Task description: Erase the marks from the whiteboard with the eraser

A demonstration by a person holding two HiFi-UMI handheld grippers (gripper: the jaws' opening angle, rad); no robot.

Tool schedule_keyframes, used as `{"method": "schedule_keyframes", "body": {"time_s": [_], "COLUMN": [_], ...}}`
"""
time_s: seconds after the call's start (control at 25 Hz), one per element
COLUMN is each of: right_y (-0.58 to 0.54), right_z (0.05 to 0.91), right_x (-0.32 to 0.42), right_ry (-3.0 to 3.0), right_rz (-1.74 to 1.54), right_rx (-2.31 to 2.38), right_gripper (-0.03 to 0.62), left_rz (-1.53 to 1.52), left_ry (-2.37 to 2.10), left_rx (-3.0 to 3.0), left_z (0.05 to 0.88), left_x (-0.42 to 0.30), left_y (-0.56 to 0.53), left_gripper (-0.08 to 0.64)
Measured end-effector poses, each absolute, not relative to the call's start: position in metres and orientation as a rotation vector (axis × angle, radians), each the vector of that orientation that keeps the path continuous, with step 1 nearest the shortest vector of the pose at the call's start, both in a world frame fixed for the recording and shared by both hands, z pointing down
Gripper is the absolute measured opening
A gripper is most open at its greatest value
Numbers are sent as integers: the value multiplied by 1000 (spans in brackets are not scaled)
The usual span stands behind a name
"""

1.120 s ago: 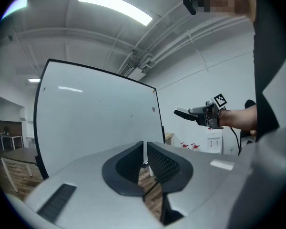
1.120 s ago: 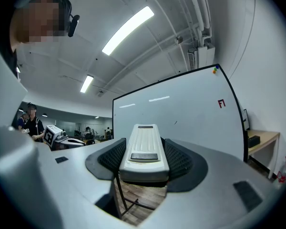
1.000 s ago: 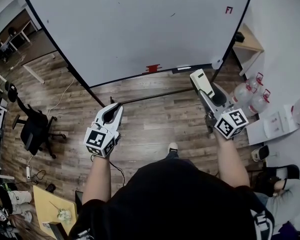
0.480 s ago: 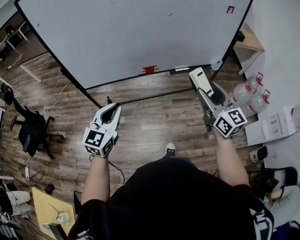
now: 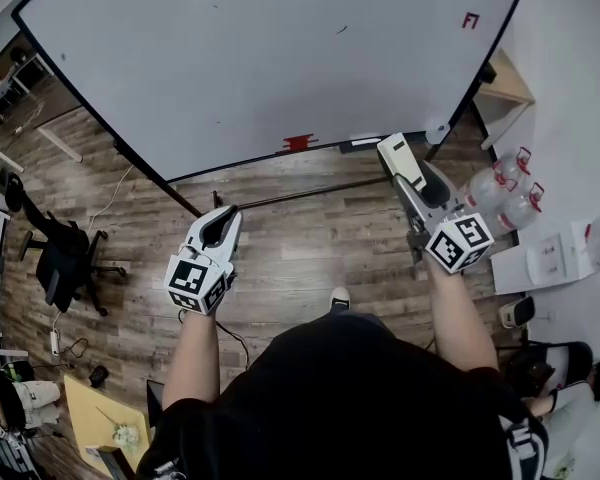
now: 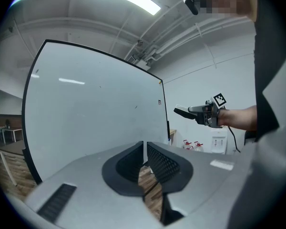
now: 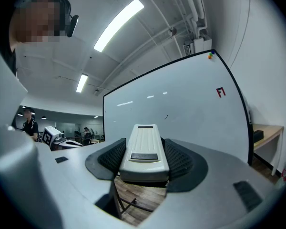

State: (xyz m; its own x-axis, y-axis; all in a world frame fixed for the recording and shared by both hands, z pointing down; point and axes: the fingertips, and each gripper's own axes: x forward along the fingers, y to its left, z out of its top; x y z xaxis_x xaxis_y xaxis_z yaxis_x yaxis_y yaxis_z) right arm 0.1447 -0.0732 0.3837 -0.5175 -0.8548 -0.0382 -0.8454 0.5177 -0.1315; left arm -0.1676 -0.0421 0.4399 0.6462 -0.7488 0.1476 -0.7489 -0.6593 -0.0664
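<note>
A cream-coloured eraser (image 7: 143,147) is clamped lengthwise between the jaws of the right gripper (image 5: 412,186), with the ribbed black pads pressed against both of its long sides. In the head view it sits at about 2 o'clock from the centre, held in the air in front of the lower right corner of the whiteboard (image 5: 280,58) and not touching it.

The whiteboard is large and black-framed, filling the upper part of the head view. It is mostly clean. A small red mark (image 5: 470,20) sits near its top right corner at about 1 o'clock, and a short dark stroke (image 5: 340,30) lies near 12 o'clock. A small red object (image 5: 298,142) rests on the ledge along the board's lower edge.

The left gripper (image 5: 223,220) is at about 9 o'clock, pointing towards the board. Its jaws are drawn together with only a thin slit between them, and they hold nothing.

Below both grippers is a wooden plank floor (image 5: 300,233). A black office chair (image 5: 65,253) stands at the far left, at 9 o'clock. Clear water bottles (image 5: 502,193) with red caps stand at 3 o'clock, beside the white wall.
</note>
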Motion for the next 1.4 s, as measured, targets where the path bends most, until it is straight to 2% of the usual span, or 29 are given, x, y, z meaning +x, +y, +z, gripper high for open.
{"method": "schedule_keyframes", "body": {"time_s": [1.4], "right_y": [-218], "right_z": [398], "right_x": [174], "right_ry": [2744], "right_rz": [-204], "right_rx": [-1389], "right_gripper": [250], "left_rz": [297], "left_ry": [-1365], "left_rx": [2791], "left_z": [448], "left_x": [-123], "left_y": [-163], "left_gripper": [15]}}
